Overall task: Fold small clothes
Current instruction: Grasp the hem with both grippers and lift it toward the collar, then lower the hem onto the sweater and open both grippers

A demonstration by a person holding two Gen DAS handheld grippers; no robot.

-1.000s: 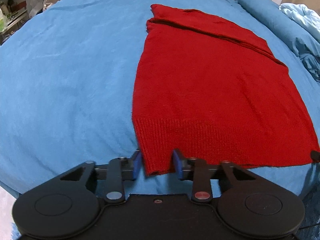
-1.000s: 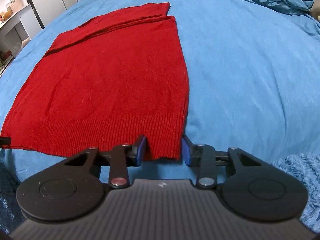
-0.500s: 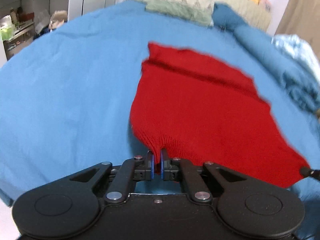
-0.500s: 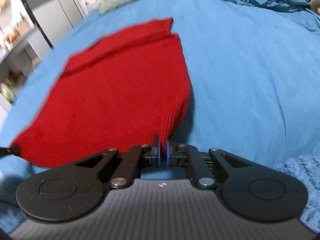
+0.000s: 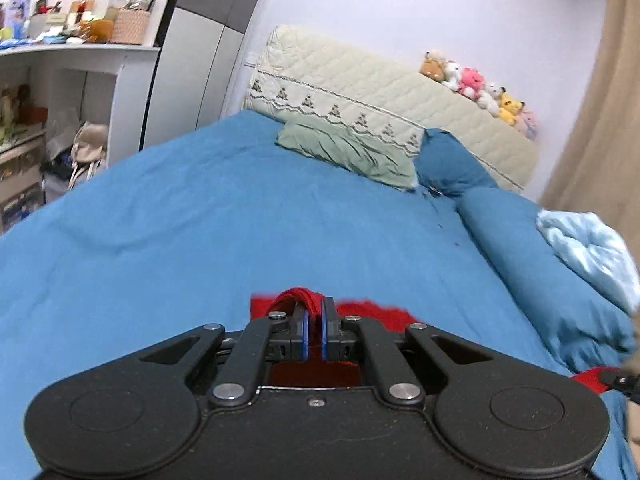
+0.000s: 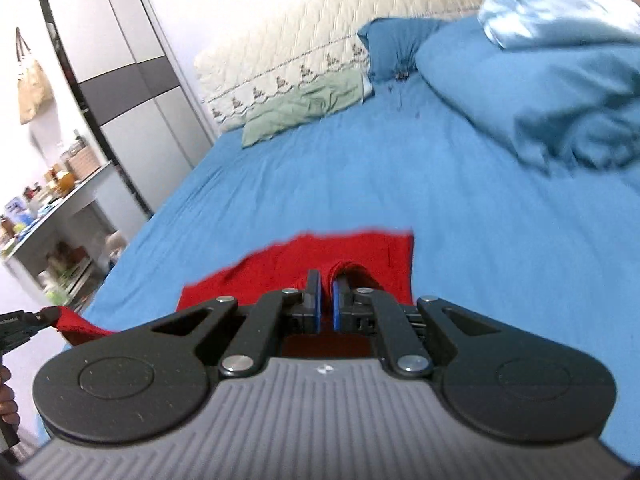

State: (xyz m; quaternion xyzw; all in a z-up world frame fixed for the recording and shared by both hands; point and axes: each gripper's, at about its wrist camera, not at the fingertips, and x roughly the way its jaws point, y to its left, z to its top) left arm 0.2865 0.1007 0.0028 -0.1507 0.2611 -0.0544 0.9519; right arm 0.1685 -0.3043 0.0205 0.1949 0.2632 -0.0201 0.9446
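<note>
A red knitted garment lies on the blue bed sheet, with its near hem lifted off the bed. My left gripper is shut on one hem corner, and a red fold bulges over its blue pads. My right gripper is shut on the other hem corner. In the right wrist view the left gripper's tip shows at the left edge with red cloth in it. Most of the garment is hidden behind the gripper body in the left wrist view.
A green pillow and a dark blue pillow lie by the quilted headboard, which carries plush toys. A rolled blue duvet runs along the right. Shelves and a wardrobe stand left of the bed.
Both grippers closed on the hem corners, then rose and swung forward over the bed. The garment's near edge came up with them, and the views now look toward the headboard.
</note>
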